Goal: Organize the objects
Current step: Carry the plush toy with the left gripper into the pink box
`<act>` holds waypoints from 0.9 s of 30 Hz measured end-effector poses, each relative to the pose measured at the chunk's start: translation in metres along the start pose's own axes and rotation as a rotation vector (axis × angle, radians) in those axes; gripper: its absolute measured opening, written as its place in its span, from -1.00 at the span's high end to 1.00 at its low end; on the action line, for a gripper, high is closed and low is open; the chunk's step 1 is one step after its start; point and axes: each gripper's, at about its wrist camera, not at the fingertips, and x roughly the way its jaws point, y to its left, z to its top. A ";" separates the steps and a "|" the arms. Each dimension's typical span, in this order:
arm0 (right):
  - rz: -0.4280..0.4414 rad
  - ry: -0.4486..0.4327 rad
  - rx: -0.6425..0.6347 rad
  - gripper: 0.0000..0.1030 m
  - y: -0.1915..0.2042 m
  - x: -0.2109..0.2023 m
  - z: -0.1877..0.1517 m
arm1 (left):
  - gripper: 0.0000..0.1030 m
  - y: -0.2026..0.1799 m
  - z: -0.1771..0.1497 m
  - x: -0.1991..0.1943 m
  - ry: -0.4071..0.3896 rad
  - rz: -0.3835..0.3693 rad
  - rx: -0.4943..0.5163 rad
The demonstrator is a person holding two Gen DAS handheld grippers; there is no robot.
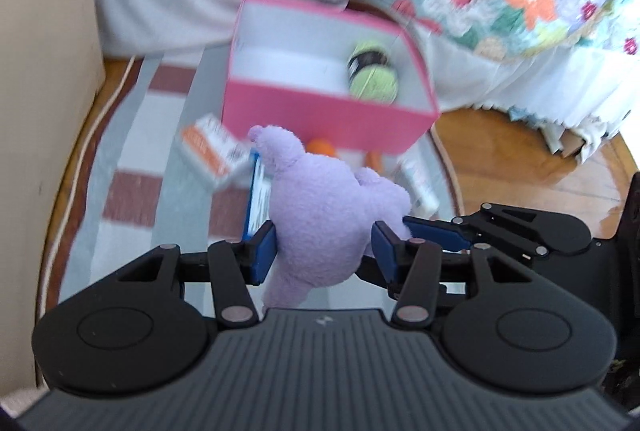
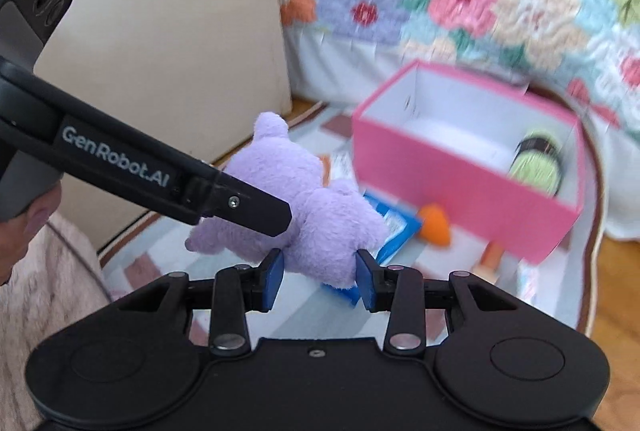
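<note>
My left gripper [image 1: 323,251] and right gripper [image 2: 320,281] both pinching soft lilac plush toy [image 1: 316,215], held above striped rug. Open pink cardboard box [image 1: 320,111] lies straight ahead, beyond toy; left gripper nearer.

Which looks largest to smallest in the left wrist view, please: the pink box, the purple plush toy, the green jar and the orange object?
1. pink box
2. purple plush toy, though nearness to the camera inflates it
3. green jar
4. orange object, mostly hidden, so unsure
</note>
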 end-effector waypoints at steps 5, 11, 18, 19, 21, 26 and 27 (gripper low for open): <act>-0.021 -0.048 -0.028 0.14 -0.018 -0.008 0.025 | 0.03 -0.009 0.031 -0.005 -0.049 -0.029 0.025; -0.041 -0.071 -0.019 0.15 -0.052 -0.004 0.053 | 0.03 -0.014 0.078 0.015 -0.056 -0.065 0.029; -0.110 -0.077 -0.065 0.15 -0.092 0.023 0.083 | 0.03 -0.022 0.135 0.064 -0.041 -0.059 0.033; -0.112 -0.070 -0.067 0.15 -0.099 0.027 0.086 | 0.03 -0.022 0.141 0.072 -0.038 -0.057 0.027; -0.117 -0.052 -0.062 0.15 -0.116 0.039 0.092 | 0.03 -0.022 0.153 0.090 -0.027 -0.056 0.018; -0.120 0.004 -0.012 0.15 -0.155 0.077 0.100 | 0.03 -0.014 0.179 0.142 0.012 -0.061 -0.024; -0.119 0.015 0.001 0.15 -0.161 0.086 0.101 | 0.03 -0.011 0.183 0.153 0.018 -0.062 -0.039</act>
